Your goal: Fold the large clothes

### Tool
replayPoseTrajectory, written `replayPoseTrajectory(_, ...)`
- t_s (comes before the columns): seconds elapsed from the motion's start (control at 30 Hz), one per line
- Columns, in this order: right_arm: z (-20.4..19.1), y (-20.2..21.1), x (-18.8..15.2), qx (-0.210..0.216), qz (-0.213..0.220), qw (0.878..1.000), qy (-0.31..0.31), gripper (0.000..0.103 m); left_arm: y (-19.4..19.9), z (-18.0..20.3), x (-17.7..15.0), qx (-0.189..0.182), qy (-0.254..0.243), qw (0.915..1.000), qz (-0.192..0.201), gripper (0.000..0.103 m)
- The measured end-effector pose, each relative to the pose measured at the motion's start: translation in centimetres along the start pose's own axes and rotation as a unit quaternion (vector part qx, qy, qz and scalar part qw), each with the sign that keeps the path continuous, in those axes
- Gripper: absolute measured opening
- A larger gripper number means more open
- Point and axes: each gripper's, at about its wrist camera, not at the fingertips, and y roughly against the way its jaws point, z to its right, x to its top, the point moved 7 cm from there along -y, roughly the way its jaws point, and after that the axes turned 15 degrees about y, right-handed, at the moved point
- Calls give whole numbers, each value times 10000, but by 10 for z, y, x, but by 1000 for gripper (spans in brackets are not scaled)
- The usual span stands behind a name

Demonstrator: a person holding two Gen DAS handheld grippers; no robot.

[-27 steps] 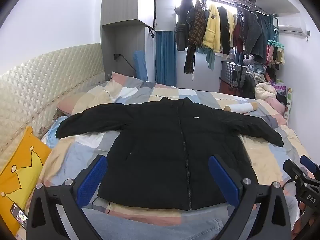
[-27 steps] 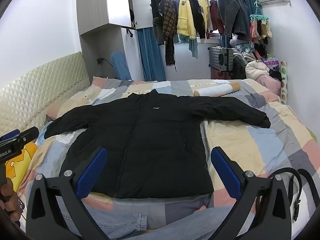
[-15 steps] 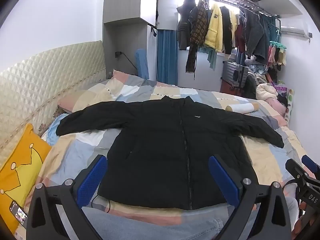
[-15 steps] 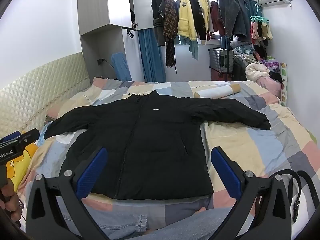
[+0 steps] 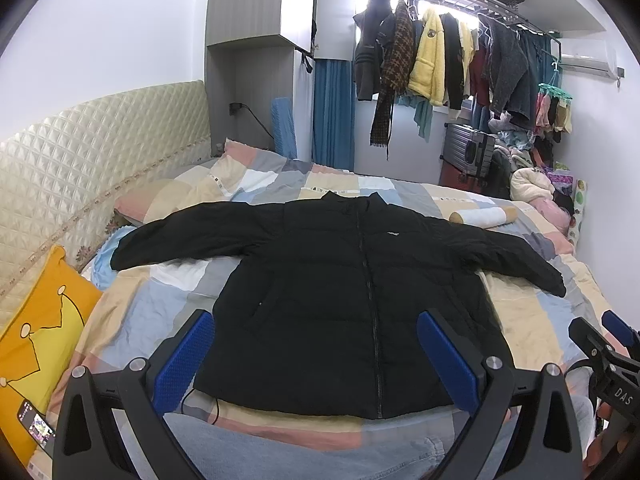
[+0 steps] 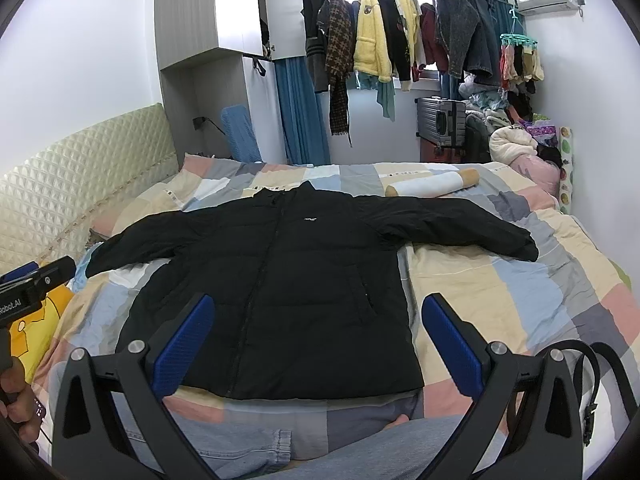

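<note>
A large black zip jacket (image 5: 340,292) lies flat, front up, on the patchwork bedspread (image 5: 160,296), both sleeves spread out to the sides. It also shows in the right wrist view (image 6: 280,280). My left gripper (image 5: 316,356) is open and empty, held above the jacket's hem. My right gripper (image 6: 316,344) is open and empty, also above the hem, a little to the right. Each gripper shows at the edge of the other's view.
A yellow cushion (image 5: 36,340) and a phone (image 5: 36,428) lie at the left by the quilted headboard (image 5: 80,160). A rolled white tube (image 6: 432,184) lies behind the jacket. A black belt (image 6: 592,380) lies at the right. Clothes hang on a rack (image 6: 400,32) behind the bed.
Both views have shifted only slightly. The jacket has not moved and both grippers stay open.
</note>
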Motion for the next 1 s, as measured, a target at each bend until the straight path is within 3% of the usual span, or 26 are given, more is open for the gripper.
replayPoseTrajectory(1.0,-6,-1,-5,-3,-48,9999,111,103,-2,-2,-8,0,101,9999,-51,102)
